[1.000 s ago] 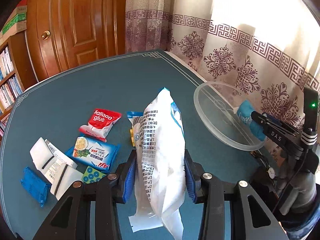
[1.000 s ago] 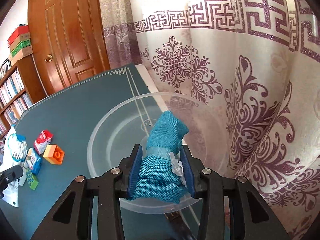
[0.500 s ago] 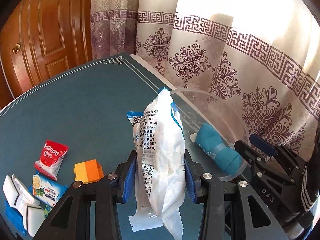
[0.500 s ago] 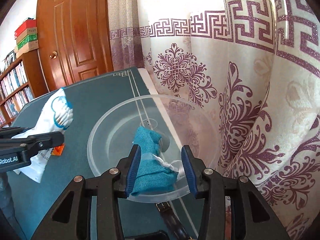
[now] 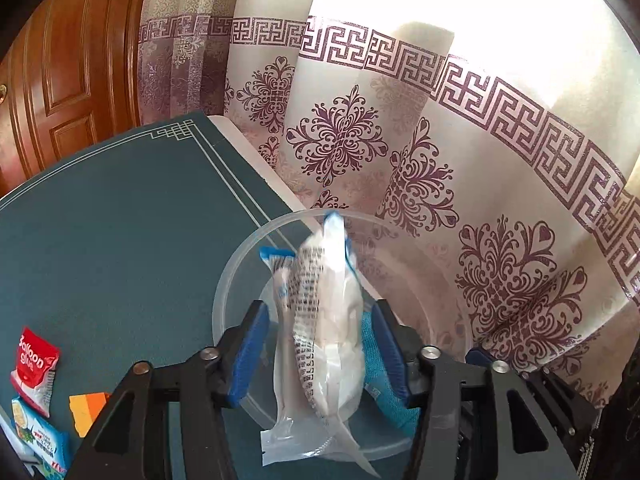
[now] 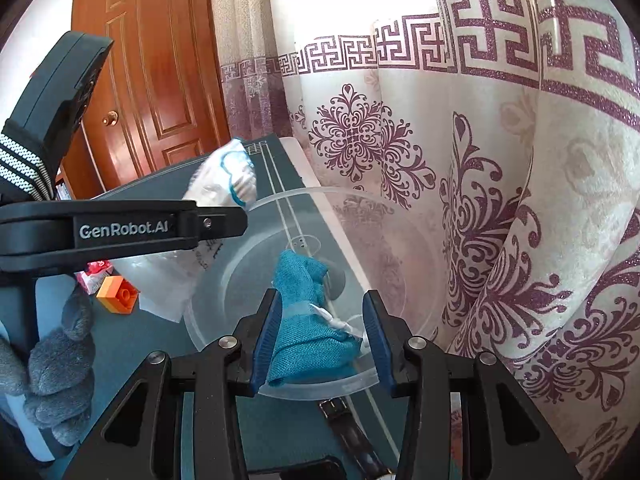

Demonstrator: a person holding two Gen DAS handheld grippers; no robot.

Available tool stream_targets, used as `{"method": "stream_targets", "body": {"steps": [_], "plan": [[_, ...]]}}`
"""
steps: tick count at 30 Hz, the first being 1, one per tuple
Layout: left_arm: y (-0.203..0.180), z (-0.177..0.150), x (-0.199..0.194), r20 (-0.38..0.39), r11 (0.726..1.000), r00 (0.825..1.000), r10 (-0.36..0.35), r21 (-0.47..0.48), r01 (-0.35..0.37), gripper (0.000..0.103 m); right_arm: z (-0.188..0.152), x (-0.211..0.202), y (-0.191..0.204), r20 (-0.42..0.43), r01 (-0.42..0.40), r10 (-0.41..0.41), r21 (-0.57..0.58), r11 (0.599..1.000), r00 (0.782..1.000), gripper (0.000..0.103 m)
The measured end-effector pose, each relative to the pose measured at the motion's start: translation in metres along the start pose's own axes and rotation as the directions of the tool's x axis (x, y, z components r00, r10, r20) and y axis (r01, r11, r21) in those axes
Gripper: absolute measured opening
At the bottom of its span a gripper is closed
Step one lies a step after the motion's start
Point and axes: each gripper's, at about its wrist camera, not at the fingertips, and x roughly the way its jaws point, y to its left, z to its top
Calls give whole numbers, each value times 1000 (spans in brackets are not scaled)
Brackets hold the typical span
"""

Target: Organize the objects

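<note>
My left gripper (image 5: pixel 319 314) hangs over the clear plastic bowl (image 5: pixel 240 256) and its jaws are opening. Between the blue pads stands a white printed packet (image 5: pixel 316 264), tilted, with a gap on each side. From the right wrist view the same packet (image 6: pixel 224 184) sticks up past the left gripper's black finger (image 6: pixel 160 228). A teal cloth bundle (image 6: pixel 308 320) lies in the bowl (image 6: pixel 320 394), between the pads of my right gripper (image 6: pixel 320 300). It rests against the left pad, and a gap shows at the right one. That cloth (image 5: pixel 384 384) also shows behind the packet.
On the green table (image 5: pixel 120 220), left of the bowl, lie a red glue sachet (image 5: pixel 34 364), an orange block (image 5: pixel 90 412) and a blue packet (image 5: pixel 40 436). A patterned curtain (image 5: pixel 440 160) hangs close behind the bowl. A dark strap (image 6: pixel 348 428) lies by the bowl's near rim. A gloved hand (image 6: pixel 56 360) holds the left gripper.
The left gripper carried the white packet rightward from above the loose items to over the bowl, then its jaws spread off it. The teal cloth sank into the bowl as the right jaws eased apart.
</note>
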Motion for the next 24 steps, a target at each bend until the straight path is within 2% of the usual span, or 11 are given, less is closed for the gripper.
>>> {"method": "stream_targets", "body": {"steps": [1, 3, 12, 16, 20, 24], "plan": [[1, -1, 0, 13, 1000, 1000, 8, 0, -8, 78, 0, 0, 0, 1, 2, -2, -1, 1000, 1000, 44], [6, -3, -4, 32, 1000, 999, 20, -6, -20, 78, 0, -1, 0, 2, 1, -1, 0, 1000, 1000, 44], [32, -21, -19, 32, 993, 995, 95, -75, -93, 82, -6, 3, 5, -19, -4, 3, -17, 1000, 1000, 44], [39, -31, -31, 54, 985, 988, 148, -94, -142, 94, -8, 3, 7, -25, -4, 3, -19, 1000, 1000, 44], [45, -38, -40, 56, 977, 980, 193, -100, -186, 99, -7, -2, 8, -22, -4, 3, -12, 1000, 1000, 44], [50, -46, -53, 76, 969, 970, 231, -107, -223, 102, -5, -8, 11, -13, -17, 17, 2, 1000, 1000, 51]]}}
